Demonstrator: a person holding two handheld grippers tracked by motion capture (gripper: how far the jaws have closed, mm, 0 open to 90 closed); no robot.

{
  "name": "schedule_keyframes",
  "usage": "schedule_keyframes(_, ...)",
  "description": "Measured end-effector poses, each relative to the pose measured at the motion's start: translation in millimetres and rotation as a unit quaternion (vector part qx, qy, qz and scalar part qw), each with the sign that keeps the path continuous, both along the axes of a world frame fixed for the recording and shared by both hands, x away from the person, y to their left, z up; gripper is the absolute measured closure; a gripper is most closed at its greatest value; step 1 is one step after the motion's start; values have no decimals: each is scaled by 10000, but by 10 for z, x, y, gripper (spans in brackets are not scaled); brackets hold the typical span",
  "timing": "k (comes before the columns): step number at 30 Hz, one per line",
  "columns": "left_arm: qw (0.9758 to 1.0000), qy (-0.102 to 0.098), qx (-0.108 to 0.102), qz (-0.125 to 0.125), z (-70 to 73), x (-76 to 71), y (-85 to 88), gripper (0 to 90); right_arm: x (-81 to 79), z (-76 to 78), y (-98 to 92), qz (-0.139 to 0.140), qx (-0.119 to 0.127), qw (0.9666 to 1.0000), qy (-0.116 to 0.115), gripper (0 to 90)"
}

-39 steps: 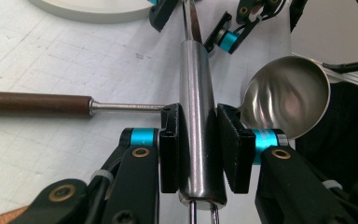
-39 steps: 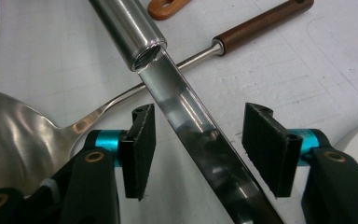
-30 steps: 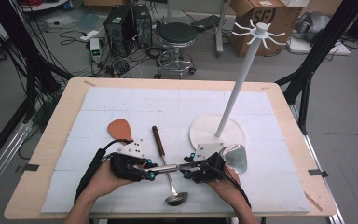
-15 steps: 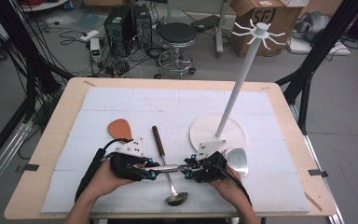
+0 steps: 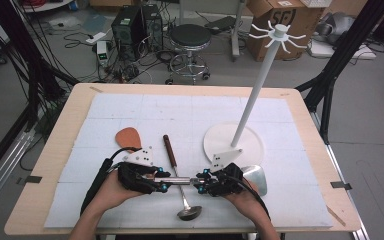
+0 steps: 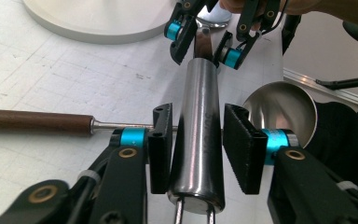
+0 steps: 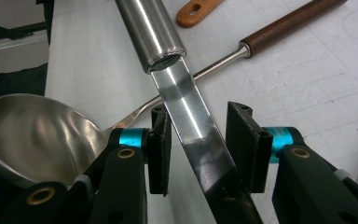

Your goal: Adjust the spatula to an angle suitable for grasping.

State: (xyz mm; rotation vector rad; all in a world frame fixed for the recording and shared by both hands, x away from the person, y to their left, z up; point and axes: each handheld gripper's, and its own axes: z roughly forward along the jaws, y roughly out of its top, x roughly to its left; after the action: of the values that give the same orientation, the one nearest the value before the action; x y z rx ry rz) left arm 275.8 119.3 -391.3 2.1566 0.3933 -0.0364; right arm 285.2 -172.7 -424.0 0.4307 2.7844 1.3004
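**Inspector A:** Position of the steel utensil (image 5: 180, 181)?

**Inspector B:** Lower centre of the high view. It runs level across the frame, between the left gripper (image 5: 166, 186) and the right gripper (image 5: 198, 184). It crosses above the shaft of the ladle (image 5: 189, 212), which lies on the bench (image 5: 60, 150) with its bowl toward the bottom edge.

**Inspector A:** Left fingers?

**Inspector B:** In the left gripper view, the fingers (image 6: 161, 144) flank the round steel handle closely on both sides and have just been opening. I cannot tell whether they press on it.

**Inspector A:** Right fingers?

**Inspector B:** In the right gripper view, the fingers (image 7: 244, 144) are spread about the flat shank. They have just been closing. The shank lies near the frame-left finger, and bare bench shows between it and the other.

**Inspector A:** Surroundings?

**Inspector B:** In the high view, an orange spatula (image 5: 128, 136) lies up and left of the left gripper. The round base of a white stand (image 5: 230, 145) sits just above the right gripper.
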Motion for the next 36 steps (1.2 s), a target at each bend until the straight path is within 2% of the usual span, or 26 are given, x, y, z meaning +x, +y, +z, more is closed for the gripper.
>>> schedule_keyframes(4, 10000, 5, -33, 43, 3, 10, 11, 609, -5, 3, 3, 55, 4, 10000, 47, 634)
schedule_keyframes(10, 9996, 10, -248, 158, 41, 17, 96, 585, -5, 13, 0, 70, -13, 10000, 33, 647)
schedule_keyframes(12, 9995, 18, -252, 211, 44, 20, 119, 572, -8, 23, 4, 84, -53, 9999, 48, 654)
schedule_keyframes(27, 9985, -58, -287, 461, 51, 28, 201, 440, 31, 90, -54, -24, 132, 9997, 182, 678)
schedule_keyframes(36, 9977, -61, -316, 604, 46, 25, 260, 401, 61, 151, -117, -212, 358, 9986, 333, 694)
